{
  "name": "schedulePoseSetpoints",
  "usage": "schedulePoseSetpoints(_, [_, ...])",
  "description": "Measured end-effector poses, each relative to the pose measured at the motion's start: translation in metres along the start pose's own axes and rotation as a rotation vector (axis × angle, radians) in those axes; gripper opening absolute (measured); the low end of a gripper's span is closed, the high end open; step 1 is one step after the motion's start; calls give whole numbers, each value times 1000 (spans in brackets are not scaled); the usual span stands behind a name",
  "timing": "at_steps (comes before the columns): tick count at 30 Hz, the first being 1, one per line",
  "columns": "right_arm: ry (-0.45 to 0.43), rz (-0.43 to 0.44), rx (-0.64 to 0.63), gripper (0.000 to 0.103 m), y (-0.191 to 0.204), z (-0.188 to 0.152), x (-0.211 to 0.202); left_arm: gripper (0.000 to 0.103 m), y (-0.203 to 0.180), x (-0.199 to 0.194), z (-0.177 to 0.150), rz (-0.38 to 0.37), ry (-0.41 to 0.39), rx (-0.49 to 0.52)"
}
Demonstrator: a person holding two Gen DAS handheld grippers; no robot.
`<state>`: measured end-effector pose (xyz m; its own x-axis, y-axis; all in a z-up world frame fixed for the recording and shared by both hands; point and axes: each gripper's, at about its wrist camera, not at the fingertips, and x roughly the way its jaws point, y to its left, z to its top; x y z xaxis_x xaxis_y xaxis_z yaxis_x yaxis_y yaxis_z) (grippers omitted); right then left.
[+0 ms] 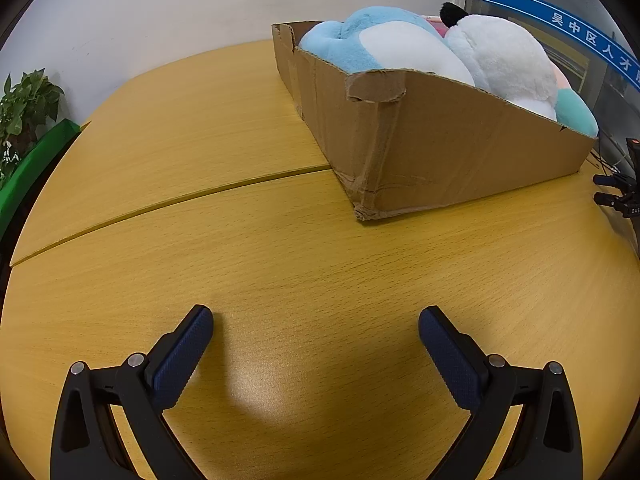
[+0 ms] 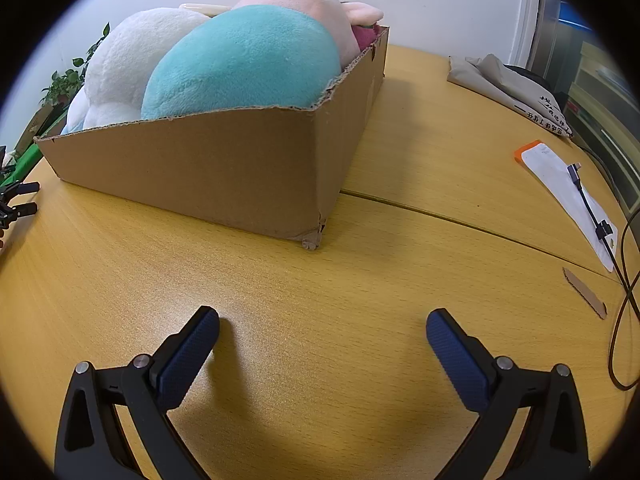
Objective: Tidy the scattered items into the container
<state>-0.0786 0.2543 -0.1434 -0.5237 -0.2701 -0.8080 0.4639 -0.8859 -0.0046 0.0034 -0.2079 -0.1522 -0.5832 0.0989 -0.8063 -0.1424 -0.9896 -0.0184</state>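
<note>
A brown cardboard box (image 1: pixel 460 152) stands on the yellow wooden table (image 1: pixel 240 240), filled with plush toys: a blue and white one (image 1: pixel 380 42), a white one (image 1: pixel 504 60) and a teal one (image 1: pixel 576 110). In the right wrist view the box (image 2: pixel 224 176) holds the teal plush (image 2: pixel 244 64), the white plush (image 2: pixel 132 52) and a pink plush (image 2: pixel 308 4). My left gripper (image 1: pixel 316 332) is open and empty above the bare table in front of the box. My right gripper (image 2: pixel 322 334) is open and empty, also in front of the box.
A potted plant (image 1: pixel 24 104) and a green object (image 1: pixel 36 160) lie beyond the table's left edge. A grey cloth bag (image 2: pixel 508 88), an orange-edged white pad (image 2: pixel 568 196) with a cable (image 2: pixel 592 208), and a cardboard scrap (image 2: pixel 584 292) lie at the right.
</note>
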Motion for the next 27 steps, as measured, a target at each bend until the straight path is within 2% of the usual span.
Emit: schedulePoseSetpoints(27, [-1, 0, -1, 103, 0, -2, 0, 103, -5, -4, -6, 9, -1, -11])
